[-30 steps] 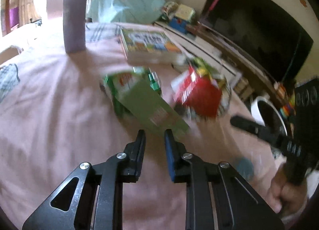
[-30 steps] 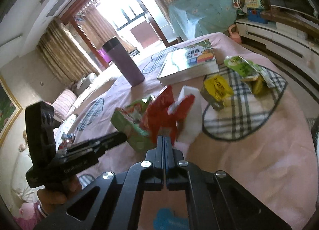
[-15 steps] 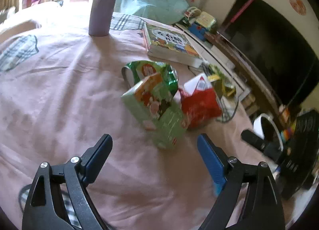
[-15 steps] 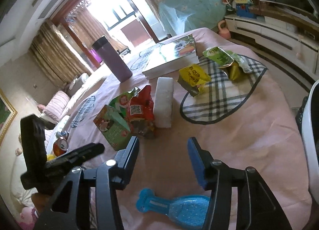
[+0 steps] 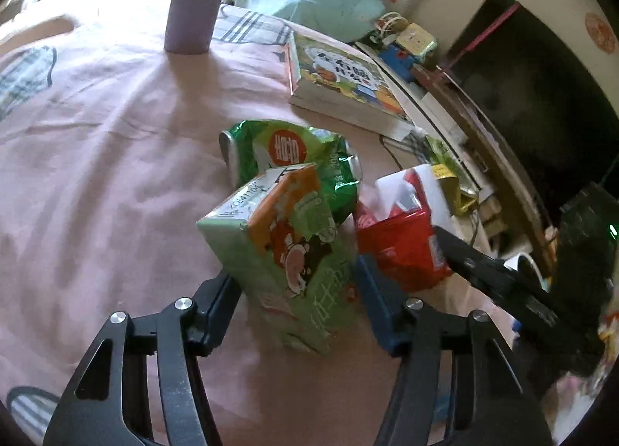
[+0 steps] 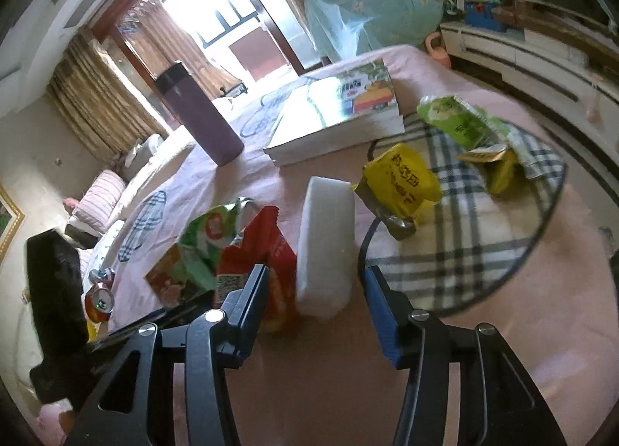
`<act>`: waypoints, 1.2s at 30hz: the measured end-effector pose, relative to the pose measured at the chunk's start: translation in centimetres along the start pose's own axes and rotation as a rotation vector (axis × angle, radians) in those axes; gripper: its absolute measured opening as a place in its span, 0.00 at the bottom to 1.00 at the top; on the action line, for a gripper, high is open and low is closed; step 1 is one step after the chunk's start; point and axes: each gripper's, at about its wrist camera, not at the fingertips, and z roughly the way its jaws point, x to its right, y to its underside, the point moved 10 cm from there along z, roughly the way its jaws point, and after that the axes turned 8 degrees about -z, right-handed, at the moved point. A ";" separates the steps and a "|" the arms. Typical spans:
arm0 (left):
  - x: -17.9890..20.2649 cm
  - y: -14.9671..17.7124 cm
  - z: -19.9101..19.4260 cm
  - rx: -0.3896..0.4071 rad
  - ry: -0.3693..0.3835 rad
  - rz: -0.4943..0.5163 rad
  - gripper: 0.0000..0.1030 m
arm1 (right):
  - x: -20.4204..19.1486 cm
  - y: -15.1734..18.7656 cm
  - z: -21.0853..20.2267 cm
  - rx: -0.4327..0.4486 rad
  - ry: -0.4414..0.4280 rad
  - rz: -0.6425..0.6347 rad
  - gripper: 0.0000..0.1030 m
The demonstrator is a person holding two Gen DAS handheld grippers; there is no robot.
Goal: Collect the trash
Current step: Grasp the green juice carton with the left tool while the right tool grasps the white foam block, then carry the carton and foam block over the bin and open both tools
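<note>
A green drink carton (image 5: 286, 264) lies on the pink tablecloth between the wide-open fingers of my left gripper (image 5: 298, 291); whether the fingers touch it is unclear. Behind it lie a green snack bag (image 5: 290, 151) and a red wrapper (image 5: 402, 241). My right gripper (image 6: 317, 295) is open around the near end of a white foam block (image 6: 327, 248), with the red wrapper (image 6: 267, 252) at its left finger. A yellow wrapper (image 6: 402, 182) and a green packet (image 6: 460, 120) lie on a plaid mat (image 6: 483, 252).
A thick book (image 6: 340, 113) and a purple tumbler (image 6: 197, 113) stand farther back on the table. A soda can (image 6: 98, 301) sits at the left. The TV cabinet (image 6: 541, 51) runs along the right side.
Both grippers went from shut to open. The left one moved forward around the green carton. The right one released the red wrapper and moved forward around the white block.
</note>
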 end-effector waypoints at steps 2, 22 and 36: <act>0.2 0.3 -0.5 0.005 0.001 0.032 0.55 | 0.3 0.3 1.0 -0.030 -0.007 0.012 0.33; 6.8 8.1 -8.6 0.014 0.112 0.261 0.31 | 2.8 5.4 -11.6 0.129 0.035 0.065 0.25; 17.5 12.6 -8.2 -0.041 0.218 0.429 0.31 | 7.9 8.2 -18.4 0.210 0.110 0.140 0.25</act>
